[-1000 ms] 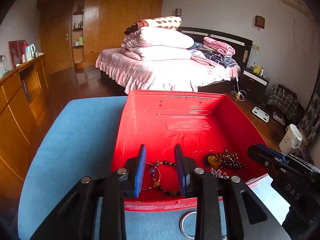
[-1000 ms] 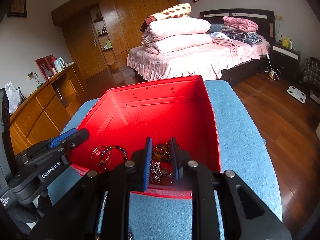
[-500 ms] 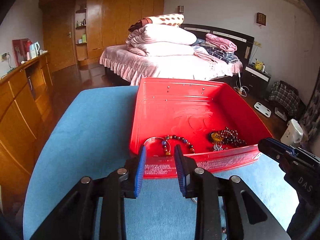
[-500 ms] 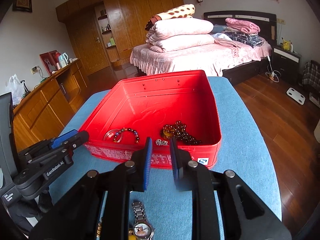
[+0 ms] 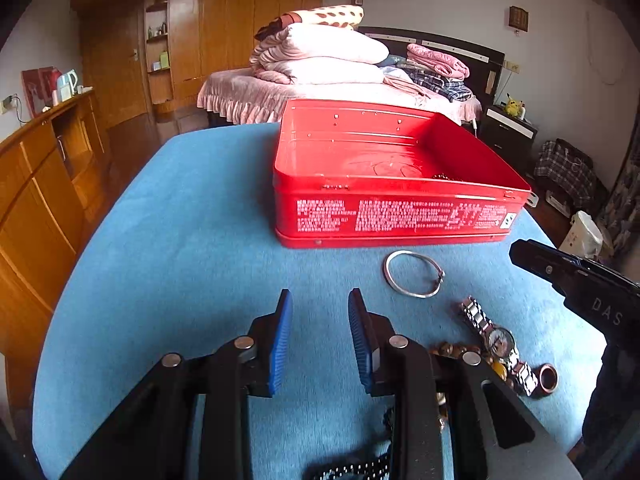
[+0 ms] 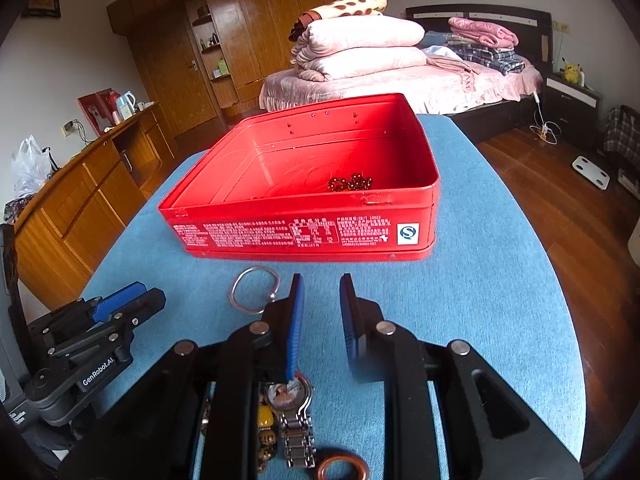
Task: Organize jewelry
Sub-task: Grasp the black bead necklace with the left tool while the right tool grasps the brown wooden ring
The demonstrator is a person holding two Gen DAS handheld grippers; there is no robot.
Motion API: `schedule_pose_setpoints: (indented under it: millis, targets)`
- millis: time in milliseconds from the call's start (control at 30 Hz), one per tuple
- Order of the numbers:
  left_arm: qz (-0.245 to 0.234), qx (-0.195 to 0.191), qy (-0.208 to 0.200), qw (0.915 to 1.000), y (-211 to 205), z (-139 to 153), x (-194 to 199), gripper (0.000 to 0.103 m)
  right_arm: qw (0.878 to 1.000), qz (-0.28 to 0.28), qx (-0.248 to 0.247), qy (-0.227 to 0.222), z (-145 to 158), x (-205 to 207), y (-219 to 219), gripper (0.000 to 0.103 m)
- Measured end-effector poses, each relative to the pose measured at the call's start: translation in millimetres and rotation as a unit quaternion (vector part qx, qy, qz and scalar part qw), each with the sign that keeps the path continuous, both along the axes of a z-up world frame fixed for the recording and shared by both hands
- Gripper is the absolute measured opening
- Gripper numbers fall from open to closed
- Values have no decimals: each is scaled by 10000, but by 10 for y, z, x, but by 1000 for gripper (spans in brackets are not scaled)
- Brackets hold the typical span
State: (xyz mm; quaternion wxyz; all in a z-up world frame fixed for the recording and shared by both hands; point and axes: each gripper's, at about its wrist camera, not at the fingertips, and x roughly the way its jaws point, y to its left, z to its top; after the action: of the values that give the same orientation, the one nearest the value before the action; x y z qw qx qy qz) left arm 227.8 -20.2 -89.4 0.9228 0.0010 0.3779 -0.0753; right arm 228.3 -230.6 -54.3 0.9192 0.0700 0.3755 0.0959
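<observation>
A red tin box (image 5: 396, 216) (image 6: 304, 232) stands open on the blue table, with dark beads (image 6: 350, 183) inside. In front of it lie a silver bangle (image 5: 414, 274) (image 6: 254, 289), a metal watch (image 5: 498, 340) (image 6: 294, 408), amber beads (image 6: 266, 420) and a copper ring (image 5: 547, 377) (image 6: 342, 468). My left gripper (image 5: 319, 304) is open and empty, left of the bangle. My right gripper (image 6: 321, 286) is open and empty above the watch; it also shows at the right of the left wrist view (image 5: 576, 280).
A wooden cabinet (image 5: 36, 184) runs along the left. A bed (image 5: 340, 88) with folded bedding stands behind the table. The table's right edge (image 6: 560, 320) drops to the wooden floor. A black beaded piece (image 5: 360, 468) lies under my left gripper.
Both grippers have pulled back from over the red box toward the table's near side. The bangle, watch and ring have come into view in front of the box.
</observation>
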Motion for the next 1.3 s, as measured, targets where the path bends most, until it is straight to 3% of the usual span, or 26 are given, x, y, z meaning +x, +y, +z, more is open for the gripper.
schedule_pose_setpoints:
  millis: [267, 367, 700, 967, 1100, 1300]
  targets:
    - [-196, -33, -98, 9998, -27, -14, -328, 29, 10000, -63, 22, 7, -54, -351, -70, 19]
    - [-236, -34, -81, 9997, -50, -61, -408, 29, 9999, -104, -27, 24, -101, -506, -126, 25]
    - [-169, -79, -99, 9998, -55, -178, -627, 29, 9999, 19, -147, 68, -279, -969, -176, 28]
    - [-45, -93, -301, 9995, -2, -177, -817, 38, 9990, 205, -397, 34, -339, -1057, -49, 34]
    - [-136, -200, -390, 9989, 4, -145, -872, 40, 9990, 169, -402, 1, -358, -1034, -59, 33]
    - [-283, -35, -357, 9990, -93, -191, -843, 42, 9980, 145, -614, -98, -381, -1024, -11, 31]
